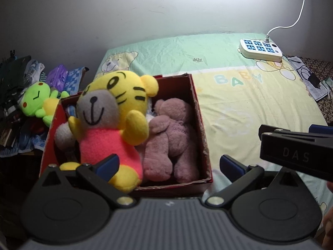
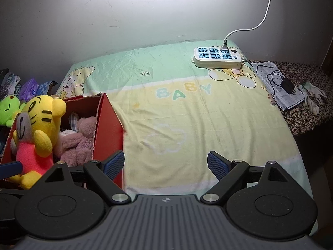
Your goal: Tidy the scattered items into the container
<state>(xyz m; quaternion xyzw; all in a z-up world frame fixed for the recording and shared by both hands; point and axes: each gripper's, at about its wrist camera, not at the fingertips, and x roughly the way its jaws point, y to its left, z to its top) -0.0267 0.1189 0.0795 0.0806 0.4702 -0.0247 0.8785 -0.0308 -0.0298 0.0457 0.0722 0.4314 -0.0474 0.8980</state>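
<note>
The yellow tiger plush (image 1: pixel 112 116) sits upright in the red box (image 1: pixel 200 123) at lower left of the left wrist frame, head up, long axis vertical, beside a mauve bear (image 1: pixel 170 137) lying lengthwise. The left gripper (image 1: pixel 169 165) and right gripper (image 2: pixel 165 163) both gape, holding nothing.

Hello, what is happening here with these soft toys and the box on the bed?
A person with two handheld grippers is tidying plush toys into a red cardboard box on the bed. A yellow tiger plush in a pink shirt and a mauve plush bear are already inside. The left gripper is open by the box; the right gripper is open over the bare sheet. A green frog plush lies outside, behind the box.
</note>
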